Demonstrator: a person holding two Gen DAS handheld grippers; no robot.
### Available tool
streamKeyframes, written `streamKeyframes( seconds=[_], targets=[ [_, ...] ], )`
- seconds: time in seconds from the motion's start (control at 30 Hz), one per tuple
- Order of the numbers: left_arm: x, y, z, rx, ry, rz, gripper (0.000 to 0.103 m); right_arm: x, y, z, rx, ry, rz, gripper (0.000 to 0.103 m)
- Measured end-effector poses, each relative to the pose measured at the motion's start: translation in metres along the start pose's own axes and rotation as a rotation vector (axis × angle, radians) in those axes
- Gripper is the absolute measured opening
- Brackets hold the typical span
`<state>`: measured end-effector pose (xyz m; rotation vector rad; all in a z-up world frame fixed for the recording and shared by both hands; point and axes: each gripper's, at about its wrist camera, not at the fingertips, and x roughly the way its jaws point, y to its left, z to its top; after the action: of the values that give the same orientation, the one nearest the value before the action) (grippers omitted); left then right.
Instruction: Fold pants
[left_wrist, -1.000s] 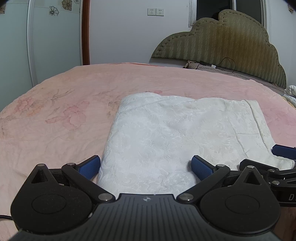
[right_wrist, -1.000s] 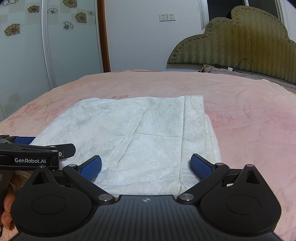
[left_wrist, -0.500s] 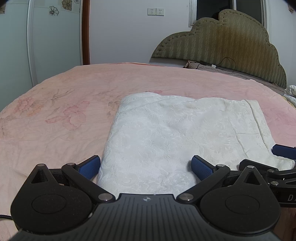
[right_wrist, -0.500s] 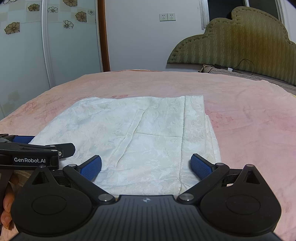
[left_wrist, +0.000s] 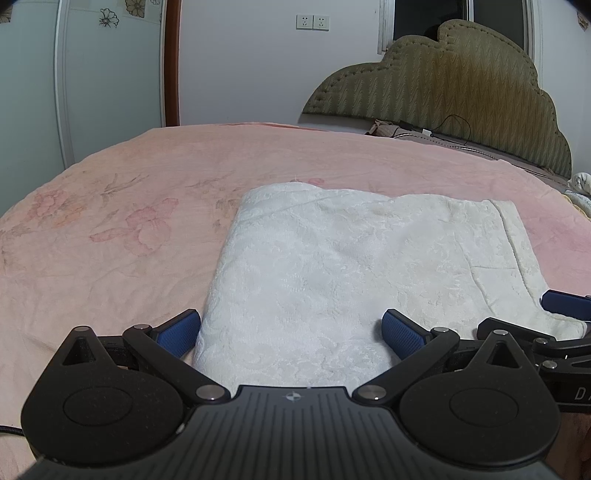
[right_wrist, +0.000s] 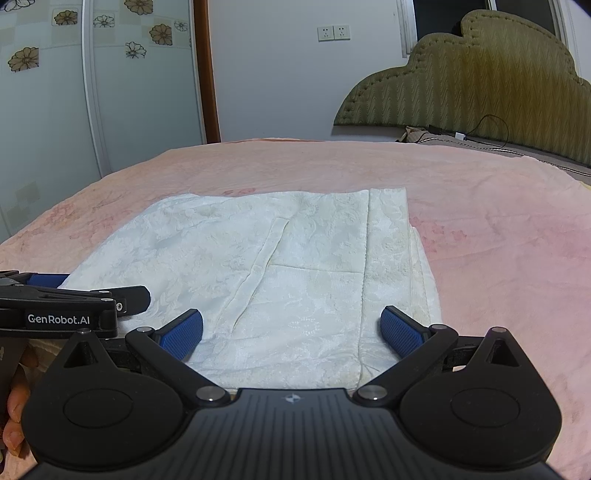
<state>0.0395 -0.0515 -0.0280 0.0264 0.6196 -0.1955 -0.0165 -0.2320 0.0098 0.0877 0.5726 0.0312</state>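
Note:
White patterned pants lie folded into a flat rectangle on the pink bedspread. The left gripper is open at the near left corner of the pants, its blue pads spread over the near edge. In the right wrist view the same pants show a seam and a waistband strip on the right. The right gripper is open over the near right part of the pants. Each gripper shows beside the other: the right gripper's finger and the left gripper's body.
A green padded headboard stands at the back right with a cable along its base. Wardrobe doors with flower patterns line the left wall. A person's fingers show at the lower left. Bare bedspread surrounds the pants.

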Motion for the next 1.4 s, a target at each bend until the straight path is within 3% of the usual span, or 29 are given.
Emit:
streamKeyframes(
  seconds=[0.3,0.6,0.77,0.87,1.0,1.07,1.1,1.17,1.33,1.4],
  targets=[
    [0.001,0.013,-0.003,-0.093,0.028,-0.059,0.103,-0.001,0.001,0.0,-0.011,-0.002,-0.011,0.103],
    [-0.01,0.015,0.003,-0.051,0.031,-0.067,0.103,-0.016,0.0,0.003,0.058,-0.041,-0.076,0.103],
    [-0.012,0.036,0.023,-0.01,0.041,-0.077,0.103,-0.031,-0.033,0.018,0.121,-0.08,-0.11,0.103],
    [0.0,0.066,0.038,-0.088,0.08,-0.123,0.102,-0.025,-0.07,0.022,0.188,-0.027,-0.05,0.103],
    [0.034,0.103,0.045,-0.246,0.224,-0.303,0.102,-0.005,-0.105,0.018,0.264,0.073,0.073,0.102],
    [0.042,0.112,0.045,-0.291,0.218,-0.346,0.102,0.003,-0.111,0.018,0.269,0.102,0.139,0.101],
    [0.046,0.115,0.046,-0.301,0.226,-0.361,0.102,0.007,-0.11,0.018,0.262,0.117,0.166,0.095],
    [0.051,0.113,0.049,-0.269,0.237,-0.384,0.102,0.016,-0.103,0.02,0.212,0.141,0.175,0.091],
    [0.055,0.083,0.051,-0.136,0.236,-0.351,0.099,0.021,-0.079,0.029,0.1,0.144,0.15,0.073],
    [0.052,0.07,0.048,-0.092,0.225,-0.372,0.09,0.015,-0.076,0.029,0.087,0.122,0.144,0.056]
  ],
)
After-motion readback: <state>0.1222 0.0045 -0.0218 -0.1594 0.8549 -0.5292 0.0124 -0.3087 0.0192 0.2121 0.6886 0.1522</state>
